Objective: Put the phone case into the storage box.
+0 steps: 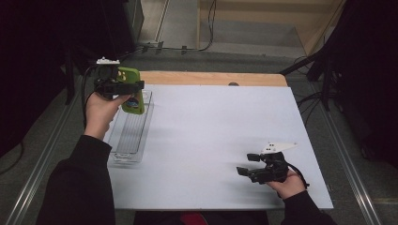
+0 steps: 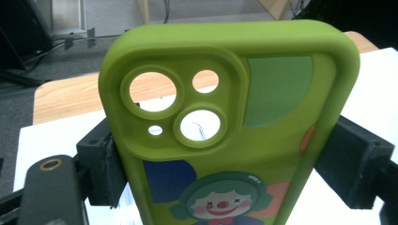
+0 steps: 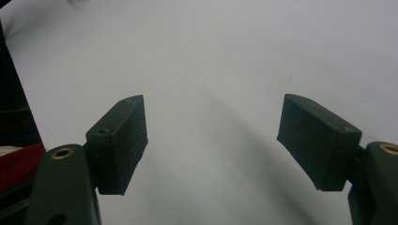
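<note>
A green phone case [image 1: 132,91] with a clown picture hangs above the clear tray [image 1: 121,151] at the table's left edge. My left gripper [image 1: 123,87] is shut on it, squeezing its two long sides. In the left gripper view the green phone case [image 2: 263,140] stands upright with its camera holes at the top, and the black pads [image 2: 352,164] press on both sides. My right gripper [image 1: 248,164] rests low over the white table near the front right, open, with nothing between its jaws. The right gripper [image 3: 211,145] looks down on bare white surface.
The white table top [image 1: 211,136] spans the middle, with a wooden strip [image 1: 211,78] along its far edge. Cables and dark stands lie on the floor beyond and to the right. The long clear tray looks hollow, with nothing visible inside.
</note>
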`<action>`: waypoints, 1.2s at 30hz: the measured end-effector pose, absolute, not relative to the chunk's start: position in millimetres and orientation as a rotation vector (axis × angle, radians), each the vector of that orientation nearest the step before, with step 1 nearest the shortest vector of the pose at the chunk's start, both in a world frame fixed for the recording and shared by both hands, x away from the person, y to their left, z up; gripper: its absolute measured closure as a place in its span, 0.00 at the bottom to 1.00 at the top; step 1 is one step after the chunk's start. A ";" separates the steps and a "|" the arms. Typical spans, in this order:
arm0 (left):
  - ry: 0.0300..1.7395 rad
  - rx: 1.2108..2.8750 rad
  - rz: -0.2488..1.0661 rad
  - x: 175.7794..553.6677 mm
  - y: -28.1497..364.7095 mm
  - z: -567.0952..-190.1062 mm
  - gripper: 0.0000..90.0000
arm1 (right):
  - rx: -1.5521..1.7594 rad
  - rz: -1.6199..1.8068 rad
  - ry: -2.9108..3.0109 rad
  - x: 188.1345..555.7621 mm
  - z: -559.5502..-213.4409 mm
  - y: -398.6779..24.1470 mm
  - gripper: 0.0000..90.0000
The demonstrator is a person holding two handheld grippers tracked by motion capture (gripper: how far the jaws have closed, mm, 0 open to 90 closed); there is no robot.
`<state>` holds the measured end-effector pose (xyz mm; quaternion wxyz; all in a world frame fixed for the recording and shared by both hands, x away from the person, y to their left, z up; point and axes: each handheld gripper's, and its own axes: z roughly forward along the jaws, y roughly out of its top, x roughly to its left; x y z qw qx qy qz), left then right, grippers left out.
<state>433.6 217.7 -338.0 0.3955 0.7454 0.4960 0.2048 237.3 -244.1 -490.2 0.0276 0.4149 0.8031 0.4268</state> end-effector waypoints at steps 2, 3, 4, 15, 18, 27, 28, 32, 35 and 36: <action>1.270 1.885 0.524 438.5 215.8 -339.6 0.18 | 1.283 1.317 2.478 237.3 -490.0 -244.1 0.25; 1.273 1.887 0.523 441.1 214.7 -340.7 0.18 | 1.281 1.318 2.478 237.3 -490.0 -244.1 0.25; 1.278 1.882 0.529 443.5 213.2 -342.2 0.18 | 1.281 1.318 2.478 237.3 -489.9 -244.1 0.25; 1.320 1.875 0.557 462.7 208.0 -357.2 0.18 | 1.283 1.320 2.482 236.8 -489.6 -244.0 0.25; 1.333 1.866 0.566 467.3 210.5 -359.2 0.18 | 1.282 1.321 2.482 236.9 -489.7 -244.1 0.25; 1.362 1.860 0.595 484.8 215.8 -364.8 0.18 | 1.276 1.322 2.484 236.9 -489.8 -243.7 0.25; 1.361 1.857 0.593 486.3 216.7 -365.4 0.18 | 1.278 1.322 2.483 237.0 -489.9 -243.7 0.25; 1.374 1.851 0.593 491.1 218.3 -369.3 0.18 | 1.282 1.321 2.480 236.8 -489.7 -243.9 0.25; 1.374 1.841 0.600 494.1 217.8 -373.1 0.18 | 1.283 1.325 2.482 236.8 -489.3 -244.1 0.25; 1.379 1.840 0.601 495.2 217.4 -374.4 0.18 | 1.282 1.328 2.480 236.6 -489.2 -244.0 0.25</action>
